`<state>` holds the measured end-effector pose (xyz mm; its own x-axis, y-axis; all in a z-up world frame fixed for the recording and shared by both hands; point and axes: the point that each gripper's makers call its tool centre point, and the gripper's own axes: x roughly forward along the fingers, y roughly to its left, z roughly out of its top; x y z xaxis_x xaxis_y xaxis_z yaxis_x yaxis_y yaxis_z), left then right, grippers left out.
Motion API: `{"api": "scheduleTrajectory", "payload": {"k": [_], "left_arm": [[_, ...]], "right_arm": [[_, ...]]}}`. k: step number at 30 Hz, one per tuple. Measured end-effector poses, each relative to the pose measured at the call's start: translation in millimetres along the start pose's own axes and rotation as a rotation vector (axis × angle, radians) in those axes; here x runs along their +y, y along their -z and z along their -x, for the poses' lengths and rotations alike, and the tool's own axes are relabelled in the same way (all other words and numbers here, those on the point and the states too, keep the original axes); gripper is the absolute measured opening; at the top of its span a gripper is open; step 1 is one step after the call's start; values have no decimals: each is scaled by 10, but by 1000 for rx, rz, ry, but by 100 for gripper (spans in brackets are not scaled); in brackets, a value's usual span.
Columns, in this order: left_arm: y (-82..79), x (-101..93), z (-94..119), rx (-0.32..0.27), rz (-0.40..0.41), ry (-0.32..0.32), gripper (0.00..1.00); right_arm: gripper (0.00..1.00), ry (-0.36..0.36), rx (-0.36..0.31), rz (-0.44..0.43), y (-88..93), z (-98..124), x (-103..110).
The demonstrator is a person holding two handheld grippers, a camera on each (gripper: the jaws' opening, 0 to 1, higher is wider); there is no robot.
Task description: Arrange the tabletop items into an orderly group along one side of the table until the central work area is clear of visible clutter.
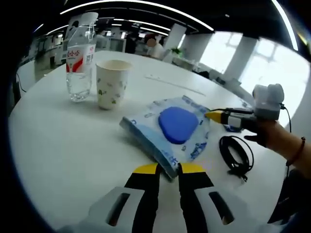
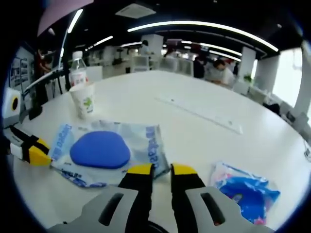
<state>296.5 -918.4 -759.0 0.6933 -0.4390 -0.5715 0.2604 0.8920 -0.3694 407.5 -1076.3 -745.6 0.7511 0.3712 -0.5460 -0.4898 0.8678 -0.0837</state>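
A wet-wipes pack (image 1: 177,126) with a blue oval lid lies flat on the white round table (image 1: 63,145). My left gripper (image 1: 169,169) is shut on its near corner. My right gripper (image 1: 214,116) reaches in from the right, held by a hand, with its yellow tip at the pack's far edge. In the right gripper view the pack (image 2: 102,148) lies just ahead, its right corner pinched between the jaws of my right gripper (image 2: 162,170). The left gripper (image 2: 41,151) grips the pack's left corner.
A water bottle (image 1: 80,58) and a paper cup (image 1: 112,82) stand together at the table's far left. A coiled black cable (image 1: 235,153) lies right of the pack. A small blue packet (image 2: 243,191) and a long white strip (image 2: 199,114) also lie on the table.
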Motion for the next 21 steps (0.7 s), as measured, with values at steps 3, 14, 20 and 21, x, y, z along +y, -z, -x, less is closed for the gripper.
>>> {"api": "scheduleTrajectory", "payload": {"k": [3,14,20,21], "left_arm": [[14,-1,-8,11,22,5,7],[-35,38,17,3,34,10,0],[-117,73,41,-10,20,15,0],[-133,74,46,-12,18,17,0]], "right_arm": [[6,-6,1,-8,4,6,14],[0,-34,-2,-18,5,83,56],[0,-39,3,-24,24,187,73],[0,-38,3,-29,25,221,75]]}}
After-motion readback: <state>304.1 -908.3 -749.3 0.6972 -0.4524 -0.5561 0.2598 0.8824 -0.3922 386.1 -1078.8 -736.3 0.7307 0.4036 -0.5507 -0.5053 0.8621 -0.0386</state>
